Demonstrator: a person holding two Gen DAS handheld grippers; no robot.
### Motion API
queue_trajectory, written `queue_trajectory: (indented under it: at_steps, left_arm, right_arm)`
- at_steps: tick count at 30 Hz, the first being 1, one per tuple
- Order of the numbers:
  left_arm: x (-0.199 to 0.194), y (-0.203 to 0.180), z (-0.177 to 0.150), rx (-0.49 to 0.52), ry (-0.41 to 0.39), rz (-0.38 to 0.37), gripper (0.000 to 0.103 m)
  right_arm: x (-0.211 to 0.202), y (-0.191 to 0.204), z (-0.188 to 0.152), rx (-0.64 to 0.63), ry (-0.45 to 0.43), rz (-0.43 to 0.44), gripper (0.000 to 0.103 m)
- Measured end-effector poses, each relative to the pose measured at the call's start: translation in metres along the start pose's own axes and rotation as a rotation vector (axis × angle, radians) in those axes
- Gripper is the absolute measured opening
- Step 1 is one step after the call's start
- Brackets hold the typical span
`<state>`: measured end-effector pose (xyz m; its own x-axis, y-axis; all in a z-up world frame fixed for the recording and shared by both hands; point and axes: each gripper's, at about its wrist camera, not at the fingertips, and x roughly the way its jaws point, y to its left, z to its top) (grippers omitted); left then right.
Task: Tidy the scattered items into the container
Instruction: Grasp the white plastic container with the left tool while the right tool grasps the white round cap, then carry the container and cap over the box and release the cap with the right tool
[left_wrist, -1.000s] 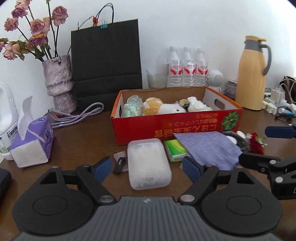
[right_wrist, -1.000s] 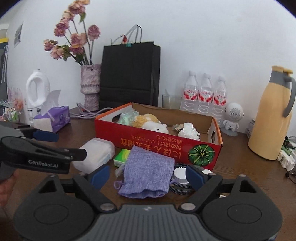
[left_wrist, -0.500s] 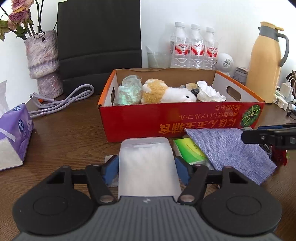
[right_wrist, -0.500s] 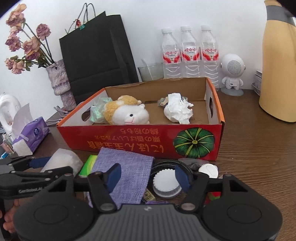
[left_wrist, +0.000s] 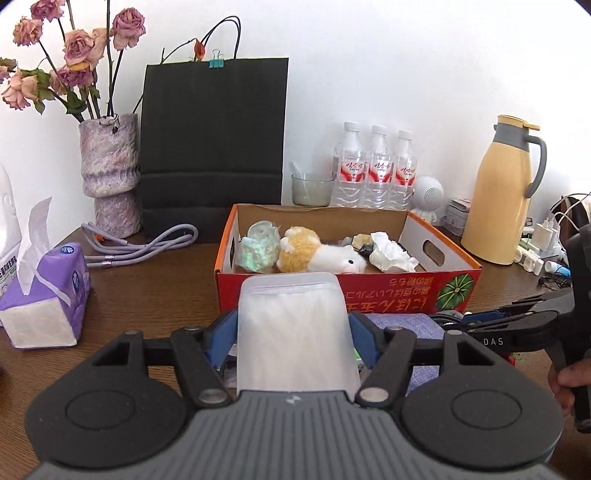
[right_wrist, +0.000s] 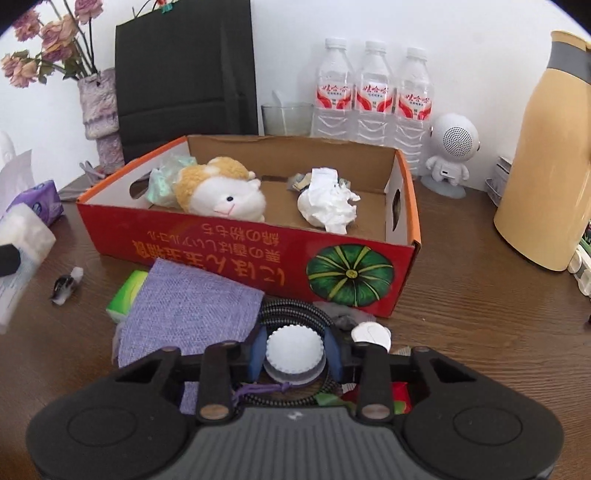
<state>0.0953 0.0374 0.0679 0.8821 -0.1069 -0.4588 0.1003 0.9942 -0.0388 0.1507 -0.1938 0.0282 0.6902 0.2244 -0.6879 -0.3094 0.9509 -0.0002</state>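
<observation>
A red cardboard box (left_wrist: 388, 295) (right_wrist: 221, 240) holds a plush toy (right_wrist: 221, 195), crumpled tissue (right_wrist: 328, 206) and a pale green bag. My left gripper (left_wrist: 292, 321) is shut on a translucent white plastic case (left_wrist: 291, 339), held above the table in front of the box. My right gripper (right_wrist: 294, 349) is low on the table, its jaws closing, and the blue pads touch both sides of a white ribbed cap (right_wrist: 294, 343). A coiled black braided cable (right_wrist: 295, 308) lies around the cap. A purple cloth pouch (right_wrist: 184, 306) and a green packet (right_wrist: 123, 295) lie beside it.
A small dark-and-white item (right_wrist: 64, 286) and a white disc (right_wrist: 371, 332) lie on the table. Behind the box stand a vase of dried roses (left_wrist: 109, 173), a black paper bag (left_wrist: 214, 136), three water bottles (left_wrist: 378, 166), a glass and a yellow thermos (left_wrist: 498, 192). A purple tissue pack (left_wrist: 44, 302) sits left.
My left gripper closed on the plastic case and raised it off the table. My right gripper moved in over the white cap and its jaws narrowed onto it.
</observation>
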Motion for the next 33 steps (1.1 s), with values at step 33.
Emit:
queue_trajectory:
  at_steps: [33]
  left_arm:
    - [-0.026,-0.008,-0.013,-0.023,-0.015,-0.013,0.067]
  right_arm:
    - [-0.037,-0.007,-0.016,0.053,-0.090,0.023,0.034]
